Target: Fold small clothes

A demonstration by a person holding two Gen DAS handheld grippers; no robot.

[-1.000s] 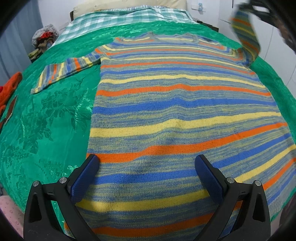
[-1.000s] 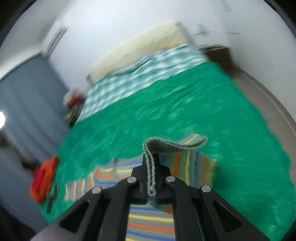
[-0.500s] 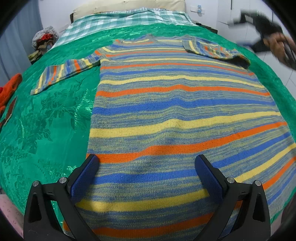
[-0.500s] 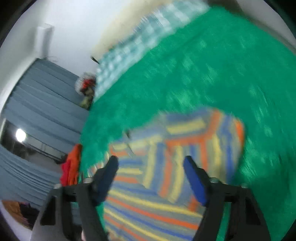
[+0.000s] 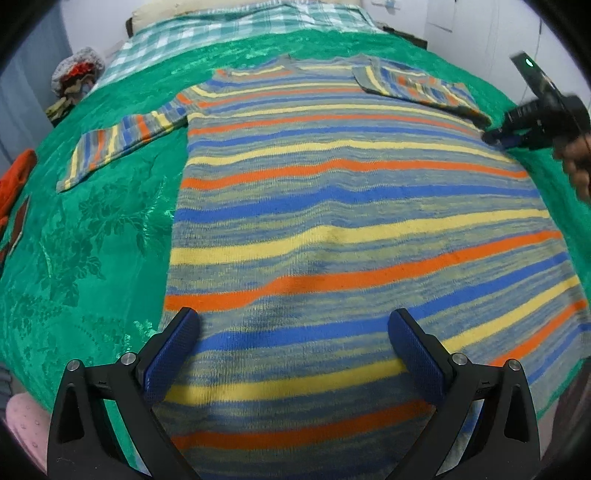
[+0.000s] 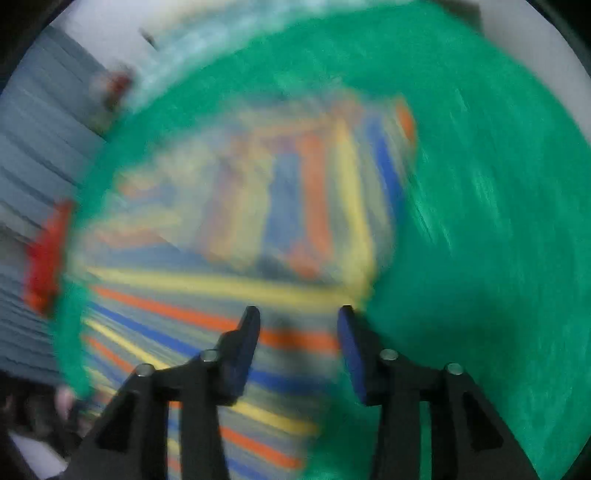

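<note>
1. Lay flat across a green bedspread [image 5: 92,236]: a striped sweater [image 5: 351,221], banded in orange, blue, yellow and grey-green, hem nearest the left wrist camera, neckline far up the bed.
2. Stretched out to the side over the green cloth: the sweater's left sleeve [image 5: 122,147].
3. Lay folded inward across the upper chest: the right sleeve [image 5: 417,86], its fold at the sweater's far right edge.
4. Hovered over the lower body of the sweater: left gripper [image 5: 293,332], jaws wide apart, nothing between them, blue pads clear of the knit.
5. Seen from the left wrist view at the sweater's right edge, just below the sleeve fold: right gripper [image 5: 496,138], held in a hand [image 5: 576,166] at the frame's margin.
6. Had just been closing, per the right wrist view: right gripper [image 6: 298,321], jaws parted with a visible gap, straddling the sweater's edge where stripes met green; too blurred to tell whether any knit was touched, none visibly pinched.
7. Sat beyond the bedspread: a checked sheet [image 5: 236,26] at the head of the bed, an orange-red garment [image 5: 14,177] at the far left margin.
</note>
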